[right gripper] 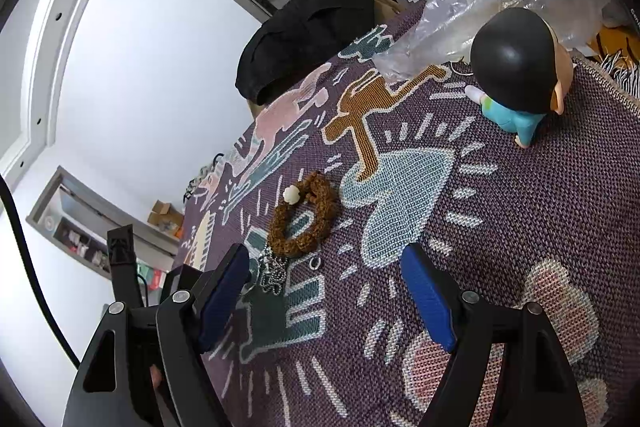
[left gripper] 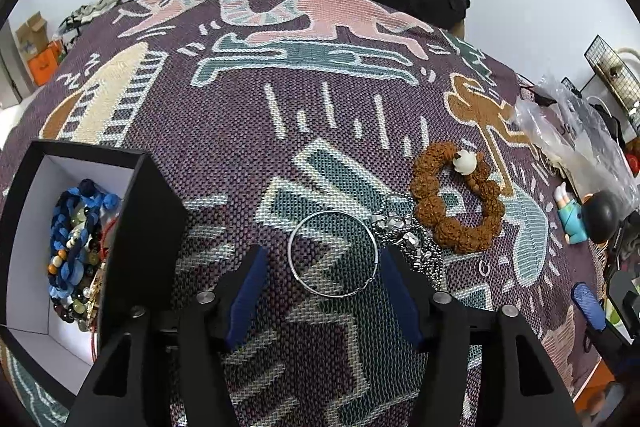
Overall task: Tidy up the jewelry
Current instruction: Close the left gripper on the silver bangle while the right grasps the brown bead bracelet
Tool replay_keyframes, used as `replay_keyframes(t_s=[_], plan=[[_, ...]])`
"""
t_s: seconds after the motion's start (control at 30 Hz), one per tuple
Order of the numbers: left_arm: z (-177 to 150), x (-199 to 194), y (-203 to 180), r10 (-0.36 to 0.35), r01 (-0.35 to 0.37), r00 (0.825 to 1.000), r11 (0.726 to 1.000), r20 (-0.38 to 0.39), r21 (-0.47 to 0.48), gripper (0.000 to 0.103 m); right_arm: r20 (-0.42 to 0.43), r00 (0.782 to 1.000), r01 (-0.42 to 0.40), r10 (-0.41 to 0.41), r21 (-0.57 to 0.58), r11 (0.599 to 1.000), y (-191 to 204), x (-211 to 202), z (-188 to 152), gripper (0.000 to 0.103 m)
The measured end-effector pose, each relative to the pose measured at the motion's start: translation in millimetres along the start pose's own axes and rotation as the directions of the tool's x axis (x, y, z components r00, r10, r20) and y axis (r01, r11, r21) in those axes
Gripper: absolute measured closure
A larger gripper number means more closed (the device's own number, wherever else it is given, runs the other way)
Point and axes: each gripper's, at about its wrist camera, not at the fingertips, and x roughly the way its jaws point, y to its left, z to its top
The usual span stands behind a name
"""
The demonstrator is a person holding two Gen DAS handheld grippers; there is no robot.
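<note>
While the black box (left gripper: 132,227) sits at the near left of the woven cloth (left gripper: 320,115) with beaded and braided pieces already inside, three items lie loose to its right. Nearest the box: a thin silver bangle (left gripper: 333,254), flat on the cloth, with the left gripper (left gripper: 322,291) poised just short of it, jaws spread and nothing between the pads. Just right of the bangle, touching or overlapping its rim: a heap of silver chain (left gripper: 416,243). Further right again: a bracelet of knobbly brown seeds (left gripper: 456,199) with one white bead. The right gripper (right gripper: 324,291) hangs released over bare cloth, away from the box, holding nothing. Judgement on handling: the bangle looks light, rigid and smooth, so it may skate or tip when pinched; taking the wire rim across its thickness at the near edge seems safest. The chain looks limp, likely to trail and snag the bangle. The seed bracelet looks rough, with easy purchase anywhere on its ring.
</note>
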Motion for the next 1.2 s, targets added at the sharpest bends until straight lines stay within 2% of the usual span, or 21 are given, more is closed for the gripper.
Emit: replay_keyframes(t_s=[0.07,0.5,0.63,0.7,0.73,0.77,1.1,1.2], plan=[[0.2,2.0,-5.9,0.014,-0.014,1.0,1.0,-0.001,0.024,0.034,-0.002,1.0,0.001,-0.001,0.001,1.0,0.1,0.8,-0.4,0.024],[0.2,10.8,-16.8,0.127,-0.128,0.992,0.987,0.017,0.101,0.034,-0.006,1.0,0.008,-0.008,0.015,1.0,-5.6,2.1,-1.4,0.024],[3.3,13.1,-17.7,0.136,-0.138,0.99,0.985,0.02,0.106,0.034,-0.011,1.0,0.008,-0.007,0.013,1.0,-4.9,3.5,-2.7,0.024],[2.8,12.9,-19.3,0.137,-0.139,0.99,0.984,0.027,0.114,0.038,-0.011,1.0,0.007,-0.006,0.009,1.0,-3.2,4.0,-2.7,0.024],[2.5,12.2,-20.0,0.136,-0.138,0.99,0.983,0.03,0.122,0.05,-0.011,1.0,0.005,-0.005,0.007,1.0,-1.8,4.9,-2.5,0.024],[2.0,11.8,-20.5,0.148,-0.151,0.989,0.98,0.031,0.127,0.05,-0.012,1.0,0.006,-0.006,0.005,1.0,-0.5,6.6,-1.9,0.024],[1.9,5.1,-10.5,0.059,-0.059,0.998,0.993,0.005,0.102,0.051,-0.065,0.998,0.005,-0.008,-0.046,0.999,18.2,32.7,0.2,0.024],[3.8,-3.8,-8.9,0.039,-0.041,0.999,0.994,0.022,0.1,0.051,-0.09,0.996,0.012,-0.018,-0.065,0.998,24.4,45.7,3.6,0.024]])
